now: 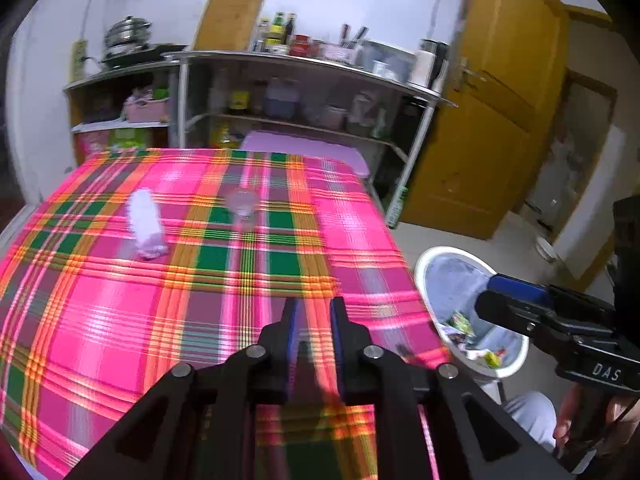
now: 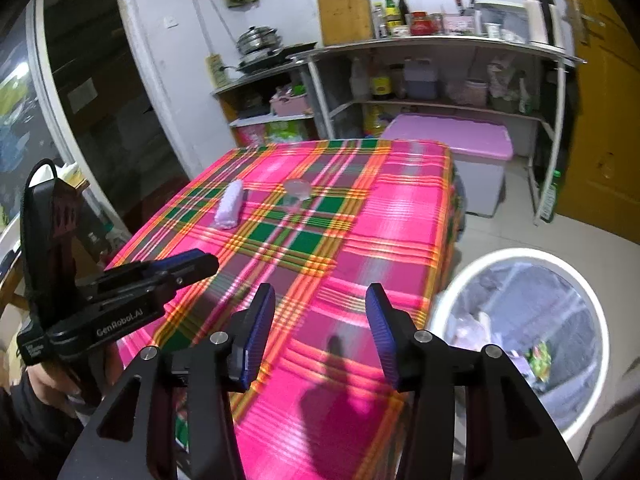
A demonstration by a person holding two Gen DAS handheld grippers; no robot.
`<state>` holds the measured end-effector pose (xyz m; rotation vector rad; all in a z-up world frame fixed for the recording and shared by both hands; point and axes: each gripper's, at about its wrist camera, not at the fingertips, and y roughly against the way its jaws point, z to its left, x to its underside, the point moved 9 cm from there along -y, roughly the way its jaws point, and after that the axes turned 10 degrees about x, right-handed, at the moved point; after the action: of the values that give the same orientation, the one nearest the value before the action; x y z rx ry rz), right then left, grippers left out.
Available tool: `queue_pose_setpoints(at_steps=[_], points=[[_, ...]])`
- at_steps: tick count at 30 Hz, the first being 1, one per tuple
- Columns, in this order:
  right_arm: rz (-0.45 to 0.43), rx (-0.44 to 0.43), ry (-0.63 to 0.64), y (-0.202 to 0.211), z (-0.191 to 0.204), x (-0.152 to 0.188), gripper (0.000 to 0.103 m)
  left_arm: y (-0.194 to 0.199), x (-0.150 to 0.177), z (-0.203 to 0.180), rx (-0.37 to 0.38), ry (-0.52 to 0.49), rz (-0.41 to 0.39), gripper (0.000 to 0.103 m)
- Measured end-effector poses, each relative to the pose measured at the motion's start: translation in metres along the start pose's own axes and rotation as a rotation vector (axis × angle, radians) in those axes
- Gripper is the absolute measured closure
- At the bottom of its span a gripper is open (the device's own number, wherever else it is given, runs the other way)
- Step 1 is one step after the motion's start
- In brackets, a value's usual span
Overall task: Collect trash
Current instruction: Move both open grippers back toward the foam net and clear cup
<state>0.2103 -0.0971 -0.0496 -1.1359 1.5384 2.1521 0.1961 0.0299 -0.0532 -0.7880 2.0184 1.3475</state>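
Closest to me, the left gripper [image 1: 314, 312] hangs over the near part of the table [image 1: 100, 320], its two blue-padded fingers only a narrow way apart with nothing between them. The right gripper [image 2: 320, 300] is beside it over the table's near right corner, its jaws spread wider and likewise empty; a hand [image 1: 576, 424] grips its handle. Just off that corner, on the floor, stands a white bin [image 2: 448, 292] with a liner, and wrappers [image 2: 540, 358] lie at the bottom, green and yellow among them. The table wears a bright pink, green and orange checked cloth. Farther across it lies a white roll [image 1: 145, 224], on its side, and near it, apart to the right, a clear glass [image 1: 242, 206] stands upright. Beyond the table sits a tub with a lilac lid [image 2: 448, 132], then metal shelves [image 2: 440, 46] crowded with bottles and jars, a steamer pot [image 2: 256, 42] to their left, and a yellow door [image 1: 492, 112] on the right.
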Motion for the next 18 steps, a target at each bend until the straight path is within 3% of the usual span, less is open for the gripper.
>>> queue_pose_setpoints(at_steps=[3, 18], points=[[0.012, -0.01, 0.021, -0.012, 0.012, -0.006, 0.055, 0.006, -0.006, 0.025, -0.018, 0.041, -0.018, 0.066], [0.103, -0.033, 0.113, -0.088, 0.06, -0.035, 0.055, 0.002, -0.04, 0.126, -0.136, 0.13, -0.046, 0.065]])
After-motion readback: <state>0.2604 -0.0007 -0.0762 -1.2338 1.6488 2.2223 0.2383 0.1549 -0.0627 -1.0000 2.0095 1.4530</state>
